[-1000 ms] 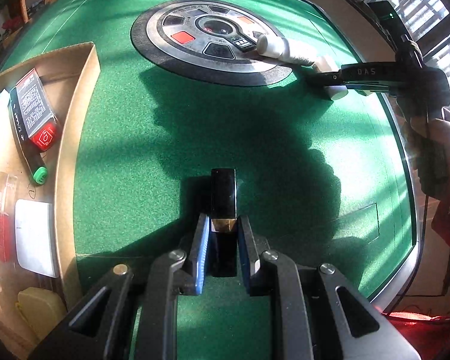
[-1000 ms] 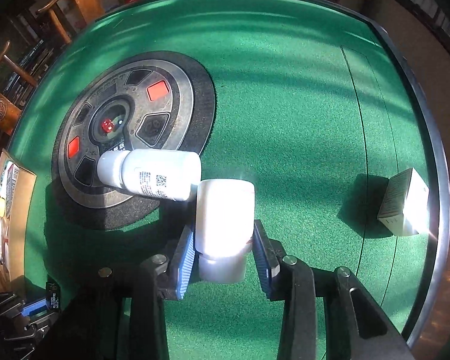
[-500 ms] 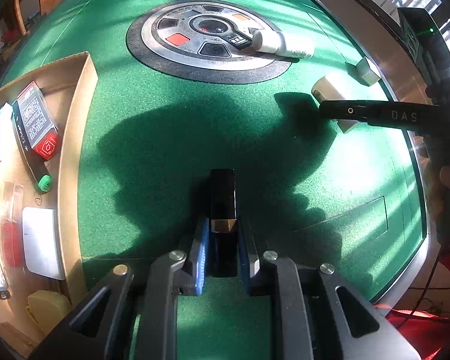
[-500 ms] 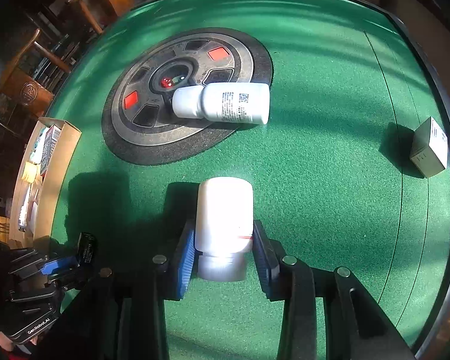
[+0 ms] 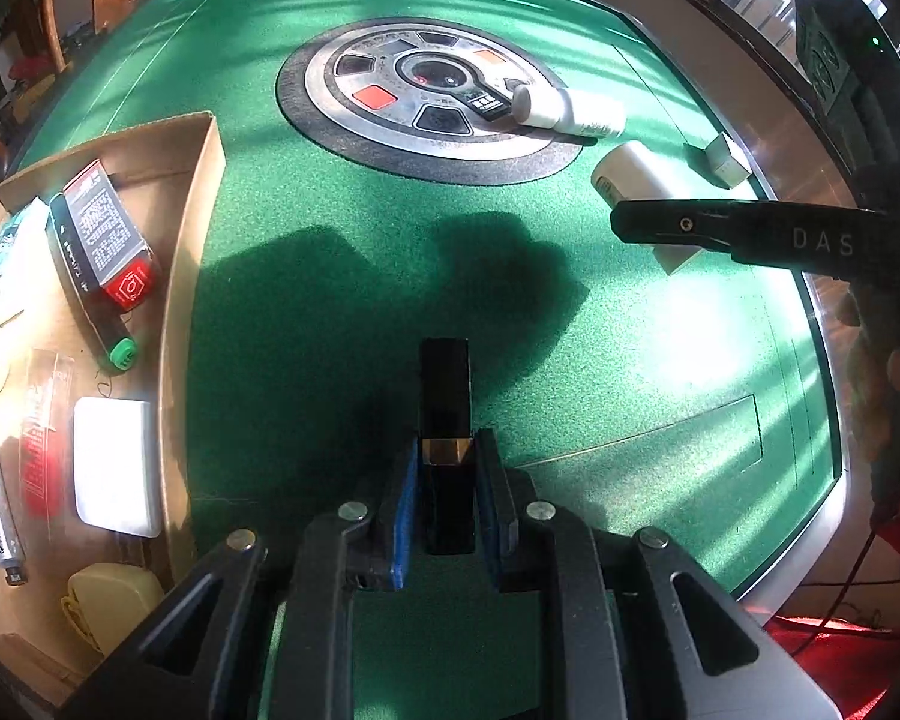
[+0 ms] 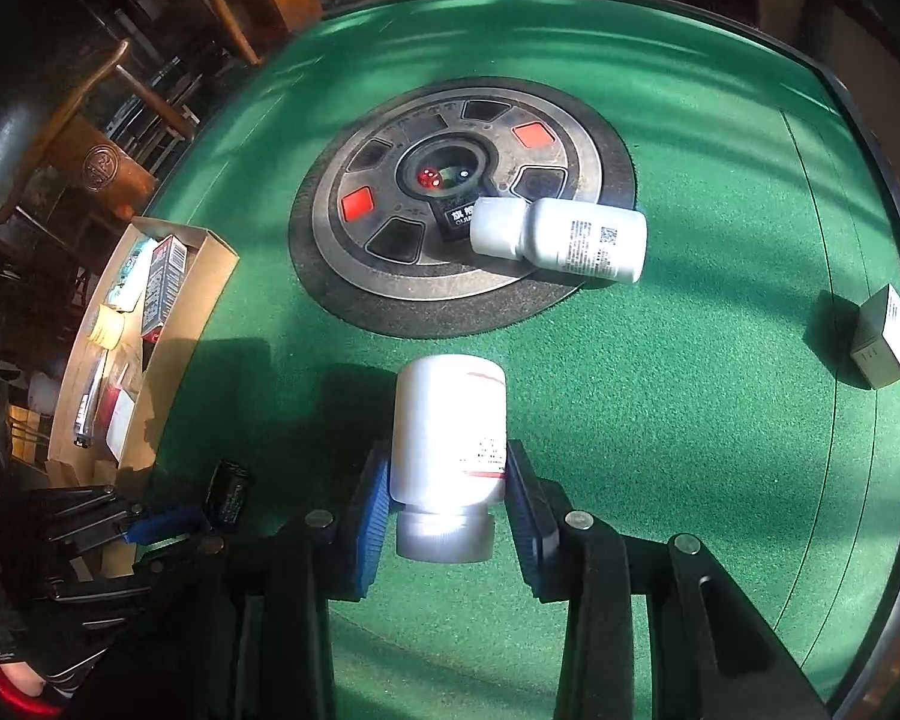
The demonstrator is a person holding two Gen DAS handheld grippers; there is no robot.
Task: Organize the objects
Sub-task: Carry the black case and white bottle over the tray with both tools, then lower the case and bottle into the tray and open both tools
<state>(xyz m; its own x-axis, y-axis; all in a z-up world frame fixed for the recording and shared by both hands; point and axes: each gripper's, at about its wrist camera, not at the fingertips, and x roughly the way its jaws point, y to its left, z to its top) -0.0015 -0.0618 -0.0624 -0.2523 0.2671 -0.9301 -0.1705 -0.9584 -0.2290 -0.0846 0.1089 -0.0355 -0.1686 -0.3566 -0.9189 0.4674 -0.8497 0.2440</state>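
We hold a slim black case (image 5: 445,396) in our left gripper (image 5: 447,480); the blue pads (image 5: 403,516) are clamped on its sides just below a gold band, and the case juts forward past the fingertips over the green table (image 5: 342,276). To the left of this gripper lies an open cardboard box (image 5: 204,192), with a dark printed carton (image 5: 105,234), a green-capped pen (image 5: 120,354), a white pad (image 5: 114,468) and a yellow item (image 5: 114,600) inside it.

Our right gripper (image 6: 447,492) grips a white bottle (image 6: 450,432) across its body, cap toward the gripper and base pointing forward. The bottle is lifted clear of the table. In the left view the same bottle (image 5: 636,174) shows ahead and to the right, behind the right gripper's black finger (image 5: 726,228).

Ahead of the right gripper a second bottle (image 6: 570,237) lies on its side, across the near rim of the round metal disc (image 6: 390,252) set in the table's middle. Far to the right, near the table's edge, stands a small grey box (image 6: 882,336). To the left of the right gripper we see the cardboard box (image 6: 210,276) again, and nearer, lower left, the left gripper (image 6: 174,525) with the black case (image 6: 228,492) in its pads.
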